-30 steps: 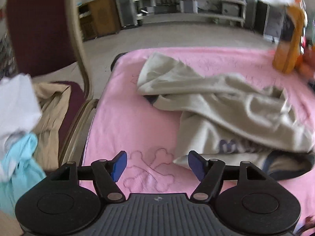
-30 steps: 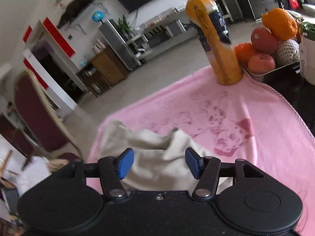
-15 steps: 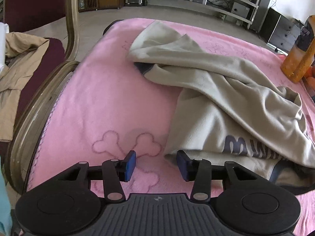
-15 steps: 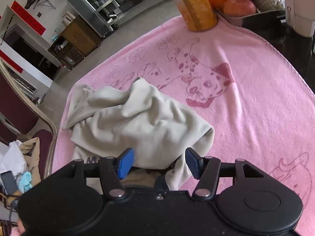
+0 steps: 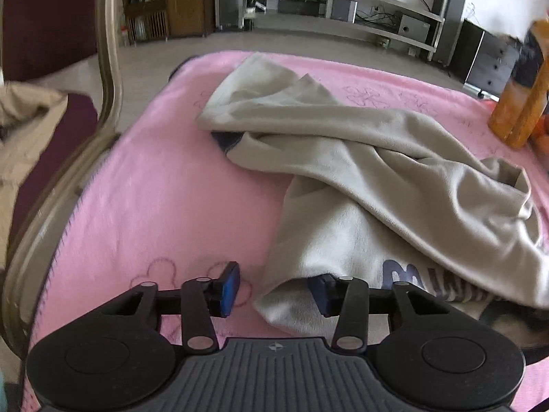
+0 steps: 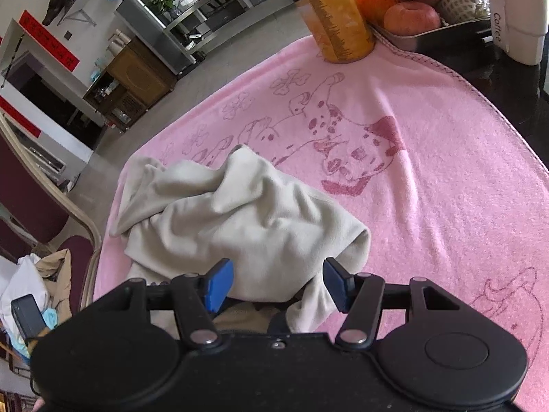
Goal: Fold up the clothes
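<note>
In the left wrist view, the left gripper (image 5: 276, 292) is hovering with jaws spread at the near edge of the crumpled beige fleece garment with purple lettering (image 5: 370, 185), which is lying bunched on the pink dog-print blanket (image 5: 171, 199) over the surface, its long axis running far-left to near-right, and its near corner is sitting between the pads. In the right wrist view, the right gripper (image 6: 278, 283) is waiting with jaws apart, straddling the garment's near edge just ahead, so both grippers are about equally near it.
</note>
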Available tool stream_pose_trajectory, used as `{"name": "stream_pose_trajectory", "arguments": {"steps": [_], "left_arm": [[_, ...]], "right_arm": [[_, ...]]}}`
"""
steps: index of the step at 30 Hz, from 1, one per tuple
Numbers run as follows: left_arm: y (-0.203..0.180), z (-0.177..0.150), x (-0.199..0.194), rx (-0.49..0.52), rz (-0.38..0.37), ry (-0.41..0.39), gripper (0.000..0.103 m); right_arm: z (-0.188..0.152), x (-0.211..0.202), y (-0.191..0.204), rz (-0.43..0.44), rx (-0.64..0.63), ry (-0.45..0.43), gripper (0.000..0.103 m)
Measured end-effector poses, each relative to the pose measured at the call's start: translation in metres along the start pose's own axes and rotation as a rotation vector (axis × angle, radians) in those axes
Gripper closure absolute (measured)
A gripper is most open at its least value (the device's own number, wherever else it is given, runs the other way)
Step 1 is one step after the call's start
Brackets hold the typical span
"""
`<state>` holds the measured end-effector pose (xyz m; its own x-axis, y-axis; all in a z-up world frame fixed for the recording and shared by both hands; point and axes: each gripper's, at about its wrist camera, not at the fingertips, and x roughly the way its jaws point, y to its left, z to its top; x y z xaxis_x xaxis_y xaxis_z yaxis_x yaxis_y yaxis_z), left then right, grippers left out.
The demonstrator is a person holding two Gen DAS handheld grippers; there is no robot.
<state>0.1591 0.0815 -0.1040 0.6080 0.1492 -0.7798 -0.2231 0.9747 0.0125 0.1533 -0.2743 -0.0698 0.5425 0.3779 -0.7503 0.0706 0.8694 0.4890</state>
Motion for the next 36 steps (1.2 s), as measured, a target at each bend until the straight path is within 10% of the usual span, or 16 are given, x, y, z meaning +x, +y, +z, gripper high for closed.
{"name": "stream_pose_trajectory", "arguments": {"steps": [2, 10, 24, 30, 32, 33, 36], "left_arm": [[-0.008, -0.001, -0.001, 0.048, 0.048, -0.025, 0.1], [0.005, 0.003, -0.065, -0.057, 0.04, -0.205, 0.1], [0.03, -0.01, -0.064, -0.139, 0.071, -0.092, 0.1], [0.031, -0.013, -0.065, -0.122, 0.076, -0.091, 0.1], [0.031, -0.013, -0.064, -0.116, 0.079, -0.09, 0.1], [0.031, -0.012, -0.064, -0.12, 0.078, -0.087, 0.099], [0.033, -0.012, -0.064, -0.13, 0.076, -0.081, 0.099]], "right_arm": [[-0.001, -0.001, -0.001, -0.025, -0.006, -0.008, 0.047], [-0.017, -0.002, 0.004, -0.135, -0.104, 0.014, 0.047], [-0.032, 0.024, 0.015, -0.38, -0.383, 0.038, 0.05], [-0.04, 0.02, 0.046, -0.219, -0.595, -0.082, 0.05], [-0.034, 0.018, 0.048, -0.163, -0.563, -0.118, 0.067], [-0.028, 0.019, 0.045, -0.161, -0.515, -0.122, 0.094], [-0.006, 0.011, 0.023, -0.152, -0.319, -0.163, 0.097]]}}
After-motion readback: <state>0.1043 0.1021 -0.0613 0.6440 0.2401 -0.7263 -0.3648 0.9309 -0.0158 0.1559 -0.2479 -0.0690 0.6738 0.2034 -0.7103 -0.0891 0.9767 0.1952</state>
